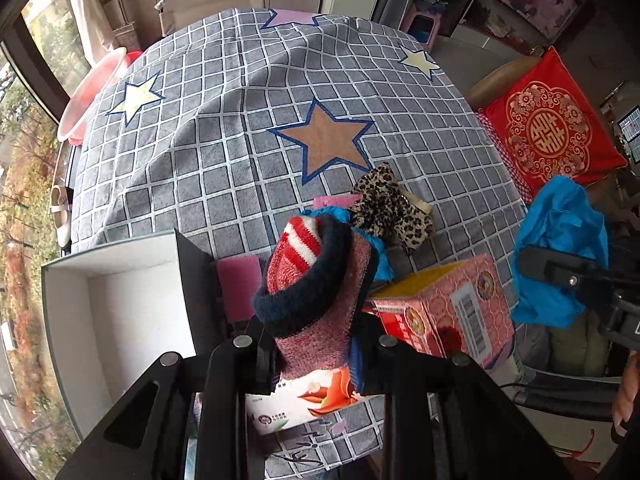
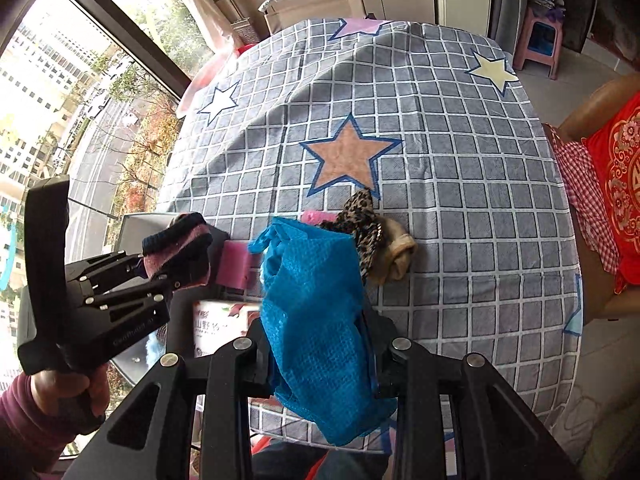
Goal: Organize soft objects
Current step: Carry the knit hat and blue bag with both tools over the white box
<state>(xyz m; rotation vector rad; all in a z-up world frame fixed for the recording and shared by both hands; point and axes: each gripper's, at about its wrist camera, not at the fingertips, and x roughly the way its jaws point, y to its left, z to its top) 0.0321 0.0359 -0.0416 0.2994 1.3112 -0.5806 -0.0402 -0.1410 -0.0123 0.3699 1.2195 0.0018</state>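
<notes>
My left gripper [image 1: 314, 344] is shut on a pink knit sock [image 1: 316, 280] with a navy cuff and red-and-white stripes, held above the table's near edge; it also shows in the right wrist view [image 2: 176, 256]. My right gripper [image 2: 320, 344] is shut on a blue mesh cloth [image 2: 316, 312], seen at the right of the left wrist view [image 1: 560, 248]. A leopard-print cloth [image 1: 390, 208] lies on the checked tablecloth [image 1: 240, 152], beside a beige rolled item [image 2: 398, 254]. A pink sponge [image 1: 240, 284] lies next to an open white box [image 1: 120, 320].
A red patterned carton [image 1: 444, 308] and a white printed box [image 1: 304, 404] sit at the near edge. A small pink clip [image 1: 332, 201] lies by the leopard cloth. A red cushion [image 1: 548, 128] rests on a chair at right. A pink basin [image 1: 92, 96] stands far left.
</notes>
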